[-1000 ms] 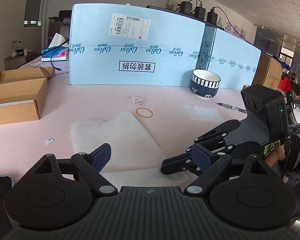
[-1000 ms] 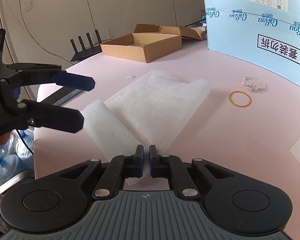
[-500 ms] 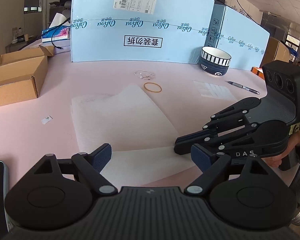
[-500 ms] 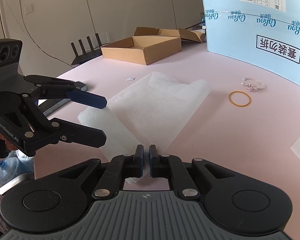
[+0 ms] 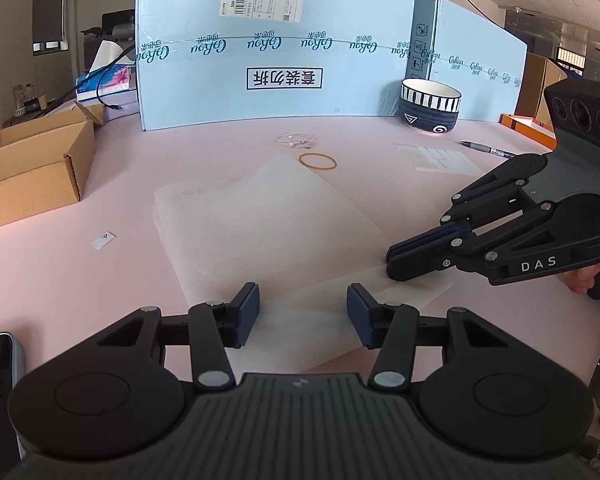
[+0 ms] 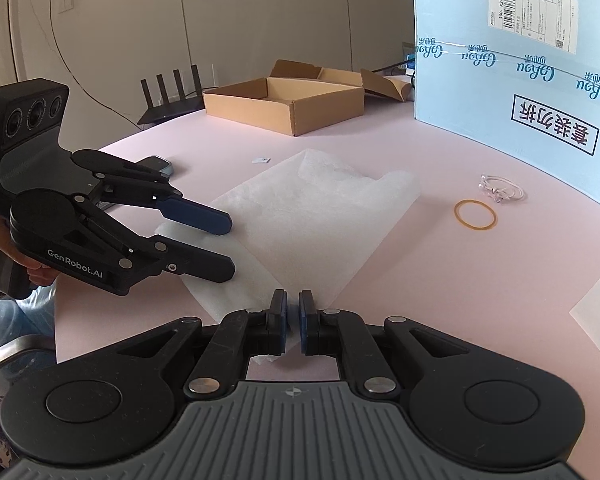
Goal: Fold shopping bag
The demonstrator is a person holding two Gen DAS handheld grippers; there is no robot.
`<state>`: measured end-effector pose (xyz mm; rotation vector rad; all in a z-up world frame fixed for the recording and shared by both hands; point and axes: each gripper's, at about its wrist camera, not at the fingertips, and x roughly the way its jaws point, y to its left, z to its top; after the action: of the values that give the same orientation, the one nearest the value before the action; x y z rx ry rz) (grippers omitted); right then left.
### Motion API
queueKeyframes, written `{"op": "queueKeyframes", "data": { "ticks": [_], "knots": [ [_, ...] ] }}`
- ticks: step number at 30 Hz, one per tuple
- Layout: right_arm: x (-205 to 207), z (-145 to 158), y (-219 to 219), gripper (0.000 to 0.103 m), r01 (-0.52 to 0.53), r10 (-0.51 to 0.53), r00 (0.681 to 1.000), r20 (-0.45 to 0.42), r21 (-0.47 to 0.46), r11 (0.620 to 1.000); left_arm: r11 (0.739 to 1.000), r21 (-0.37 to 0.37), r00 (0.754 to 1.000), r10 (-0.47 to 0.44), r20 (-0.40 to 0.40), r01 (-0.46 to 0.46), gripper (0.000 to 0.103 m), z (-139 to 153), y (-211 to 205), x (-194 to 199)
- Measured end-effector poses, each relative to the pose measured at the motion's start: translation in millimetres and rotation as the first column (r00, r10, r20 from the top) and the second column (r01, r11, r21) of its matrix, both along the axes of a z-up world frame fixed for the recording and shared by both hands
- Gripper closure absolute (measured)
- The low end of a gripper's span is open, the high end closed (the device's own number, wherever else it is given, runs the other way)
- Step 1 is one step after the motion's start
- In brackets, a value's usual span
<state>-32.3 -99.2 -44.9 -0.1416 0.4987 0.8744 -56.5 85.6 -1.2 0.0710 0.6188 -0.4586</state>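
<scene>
1. Left wrist view: left tongs (image 5: 303, 316), jaws just closing, stand half open astride the white shopping bag (image 5: 260, 220), not pressing it.
2. Right tongs (image 6: 293, 316), jaws just easing, stand slightly apart at the bag's corner.
3. Bag lies flat near the pink table's (image 5: 80, 280) near edge.

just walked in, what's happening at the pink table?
A person is folding a white shopping bag lying flat on the pink table, with a handheld gripper in each hand. The right gripper is at the bag's near corner; its jaws have just been opening slightly, a narrow gap now showing between them. The left gripper is over the bag's near edge, jaws just been closing, pads not yet on it. A rubber band and a striped bowl sit untouched beyond.
</scene>
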Motion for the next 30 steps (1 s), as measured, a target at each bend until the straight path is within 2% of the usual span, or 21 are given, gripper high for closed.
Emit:
{"op": "queueKeyframes", "data": {
  "ticks": [1, 2, 5, 7, 9, 10, 12, 14, 17, 20, 23, 30],
  "knots": [
    [-8, 2, 0, 0.079, 0.026, -0.025, 0.998, 0.056, -0.007, 1.0, 1.0, -0.005, 1.0, 0.002, 0.0, -0.002, 0.057, 0, 0, 0],
    [-14, 5, -3, 0.073, 0.034, -0.035, 0.995, 0.095, 0.015, 0.999, 1.0, -0.01, 1.0, 0.002, 0.002, -0.002, 0.057, 0, 1, 0],
    [-32, 23, -20, 0.073, 0.045, -0.062, 0.975, 0.211, 0.086, 0.995, 1.0, -0.022, 1.0, 0.002, -0.005, -0.002, 0.057, 0, 3, 1],
    [-52, 35, -25, 0.074, 0.046, -0.048, 0.936, 0.348, 0.013, 0.999, 0.999, -0.032, 1.0, -0.003, -0.018, 0.003, 0.057, 1, 5, 4],
    [-67, 37, -23, 0.074, 0.046, -0.006, 0.902, 0.431, -0.083, 0.995, 0.999, -0.051, 0.999, -0.016, -0.046, 0.014, 0.057, 4, 9, 9],
    [-74, 32, -18, 0.074, 0.036, 0.043, 0.884, 0.465, -0.16, 0.986, 0.998, -0.064, 0.998, -0.024, -0.064, 0.02, 0.057, 5, 11, 12],
    [-89, 19, -6, 0.074, 0.021, 0.161, 0.84, 0.517, -0.328, 0.944, 0.996, -0.083, 0.996, -0.033, -0.088, 0.026, 0.057, 6, 15, 16],
    [-105, 6, 6, 0.074, 0.021, 0.284, 0.789, 0.545, -0.487, 0.873, 0.995, -0.096, 0.994, -0.039, -0.103, 0.029, 0.057, 7, 17, 18],
    [-108, -13, 20, 0.074, 0.005, 0.393, 0.754, 0.526, -0.603, 0.798, 0.994, -0.104, 0.994, -0.042, -0.105, 0.031, 0.057, 6, 18, 18],
    [-99, -22, 28, 0.074, 0.022, 0.417, 0.737, 0.531, -0.636, 0.772, 0.993, -0.111, 0.993, -0.043, -0.106, 0.031, 0.057, 5, 19, 17],
    [-89, -23, 32, 0.074, 0.038, 0.426, 0.734, 0.529, -0.658, 0.752, 0.992, -0.123, 0.994, -0.043, -0.104, 0.03, 0.057, 5, 20, 17],
    [-89, -39, 43, 0.083, 0.081, 0.563, 0.64, 0.522, -0.775, 0.626, 0.991, -0.13, 0.993, -0.054, -0.102, 0.04, 0.057, 5, 22, 17]
  ]
}}
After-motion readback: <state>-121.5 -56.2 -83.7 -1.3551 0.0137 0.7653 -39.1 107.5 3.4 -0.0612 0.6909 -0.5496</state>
